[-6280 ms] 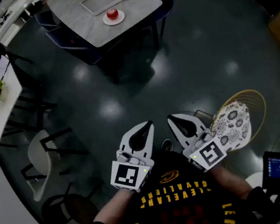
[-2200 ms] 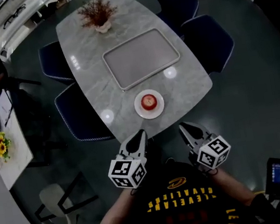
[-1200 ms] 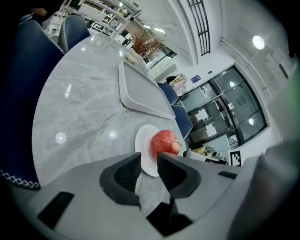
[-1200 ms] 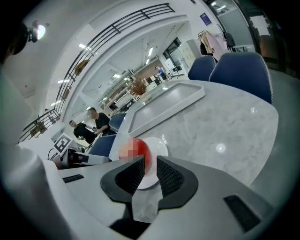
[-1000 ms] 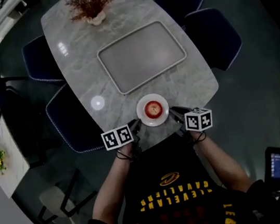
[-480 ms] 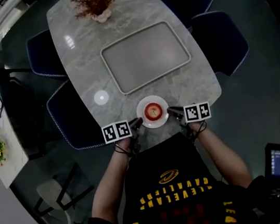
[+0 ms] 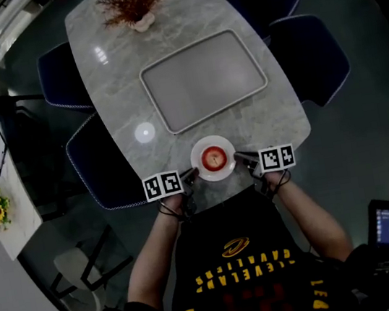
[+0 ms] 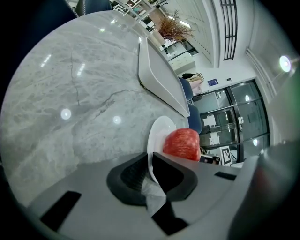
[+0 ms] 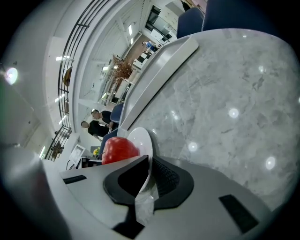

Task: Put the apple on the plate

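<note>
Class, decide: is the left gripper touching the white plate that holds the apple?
Touching. The left gripper view shows the rim of the plate clamped between the jaws of the left gripper.

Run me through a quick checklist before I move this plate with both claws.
1. Apple seated on the plate: ok, it sits near the middle.
2. Left claw on the rim: ok, its jaws are shut on the plate's edge.
3. Right claw on the rim: ok, its jaws are shut on the opposite edge.
4. Plate supported: ok, it lies flat on the table, close to the near edge.
5. Tray free as a landing spot: ok, nothing shows on it.
6. Grip firm enough to keep the plate level and the apple from rolling: cannot tell.
</note>
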Demonstrator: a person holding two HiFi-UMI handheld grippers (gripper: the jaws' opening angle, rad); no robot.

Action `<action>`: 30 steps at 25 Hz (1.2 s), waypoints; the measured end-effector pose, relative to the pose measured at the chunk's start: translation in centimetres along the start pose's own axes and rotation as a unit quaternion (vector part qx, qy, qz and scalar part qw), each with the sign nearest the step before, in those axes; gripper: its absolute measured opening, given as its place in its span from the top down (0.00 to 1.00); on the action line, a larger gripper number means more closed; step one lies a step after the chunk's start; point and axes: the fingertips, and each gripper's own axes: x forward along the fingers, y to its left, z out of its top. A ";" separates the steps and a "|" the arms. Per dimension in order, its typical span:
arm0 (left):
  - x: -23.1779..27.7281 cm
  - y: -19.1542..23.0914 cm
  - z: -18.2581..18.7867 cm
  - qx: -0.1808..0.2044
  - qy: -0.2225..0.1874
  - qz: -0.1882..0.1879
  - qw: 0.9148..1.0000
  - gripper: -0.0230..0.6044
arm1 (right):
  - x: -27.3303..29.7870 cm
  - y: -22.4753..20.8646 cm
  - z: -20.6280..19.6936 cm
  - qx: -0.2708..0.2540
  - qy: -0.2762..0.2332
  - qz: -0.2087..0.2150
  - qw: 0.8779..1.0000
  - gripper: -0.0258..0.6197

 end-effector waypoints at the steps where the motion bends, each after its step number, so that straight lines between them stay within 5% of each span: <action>1: 0.0 0.0 0.0 -0.006 0.000 -0.003 1.000 0.91 | 0.0 0.0 0.1 0.003 -0.001 0.003 1.000 0.91; 30: -1.8 -4.4 3.6 -0.005 -0.011 -0.072 0.997 0.92 | -2.0 2.6 3.6 0.025 -0.025 0.032 0.999 0.91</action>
